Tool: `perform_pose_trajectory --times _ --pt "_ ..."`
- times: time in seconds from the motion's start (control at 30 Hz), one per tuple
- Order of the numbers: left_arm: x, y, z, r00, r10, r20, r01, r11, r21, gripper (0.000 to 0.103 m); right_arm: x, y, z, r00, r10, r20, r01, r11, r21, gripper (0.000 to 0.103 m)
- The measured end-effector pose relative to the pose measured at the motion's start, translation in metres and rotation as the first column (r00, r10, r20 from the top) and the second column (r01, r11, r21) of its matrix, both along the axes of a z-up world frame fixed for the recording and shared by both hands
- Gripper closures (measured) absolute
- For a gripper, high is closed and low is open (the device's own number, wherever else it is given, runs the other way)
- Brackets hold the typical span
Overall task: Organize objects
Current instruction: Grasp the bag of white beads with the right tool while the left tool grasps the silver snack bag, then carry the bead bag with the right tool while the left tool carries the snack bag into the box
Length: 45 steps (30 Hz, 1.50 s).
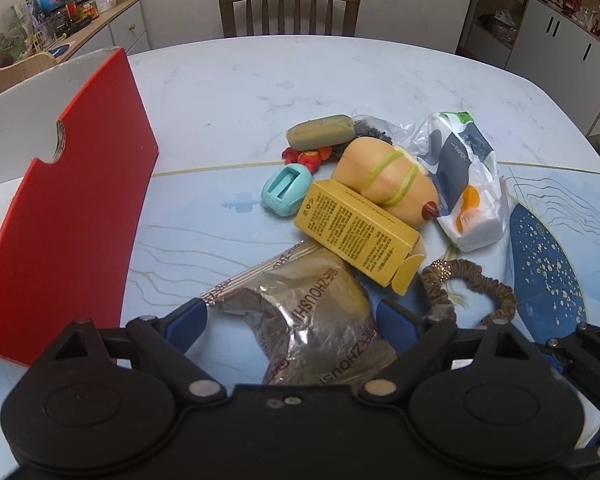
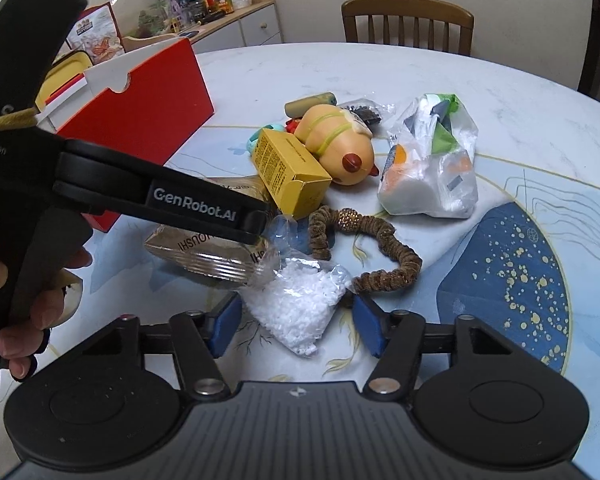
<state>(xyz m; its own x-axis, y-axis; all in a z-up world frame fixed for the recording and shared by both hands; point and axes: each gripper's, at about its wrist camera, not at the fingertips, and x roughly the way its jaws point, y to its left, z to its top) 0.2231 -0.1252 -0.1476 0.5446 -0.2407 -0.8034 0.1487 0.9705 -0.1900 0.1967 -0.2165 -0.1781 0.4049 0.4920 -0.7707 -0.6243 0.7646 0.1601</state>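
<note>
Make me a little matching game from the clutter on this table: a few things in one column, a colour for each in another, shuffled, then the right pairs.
Things
1. Open storage box
2. Small carton
3. Hair scrunchie
4. Oval rubber piece

Colours
A. Brown with a glittery band
B. Teal
C. Red outside, white inside
D. Yellow with dark print

Pairs: 1-C, 2-D, 3-A, 4-B
</note>
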Motion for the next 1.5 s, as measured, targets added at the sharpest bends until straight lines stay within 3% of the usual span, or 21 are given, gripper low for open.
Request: perform_pose_trajectory --times 0.47,0.53,1.0,1.5 --pt "-0.007 0.006 0.001 1.0 0.025 0.004 -0.025 0.999 -0.047 0.032 -0.003 -0.002 0.003 1.0 -0.008 -0.008 0.008 1.0 0.01 0.065" --pt "-0.008 0.008 0.001 1.0 0.012 -0.005 -0.012 0.996 -0.087 0.058 -0.005 -0.003 0.004 1.0 -0.014 -0.013 0.014 1.0 0.013 0.067" --pt "-0.039 0.03 0.012 0.998 0.063 -0.025 -0.066 0.988 -0.137 0.062 -0.022 -0.011 0.033 1.0 -0.003 -0.003 0.004 0.998 0.061 0.07" --pt "-0.082 0.064 0.066 0.996 0.07 0.06 -0.058 0.979 -0.195 0.062 -0.041 -0.005 0.092 0.999 0.027 0.045 -0.031 0.995 0.096 0.07"
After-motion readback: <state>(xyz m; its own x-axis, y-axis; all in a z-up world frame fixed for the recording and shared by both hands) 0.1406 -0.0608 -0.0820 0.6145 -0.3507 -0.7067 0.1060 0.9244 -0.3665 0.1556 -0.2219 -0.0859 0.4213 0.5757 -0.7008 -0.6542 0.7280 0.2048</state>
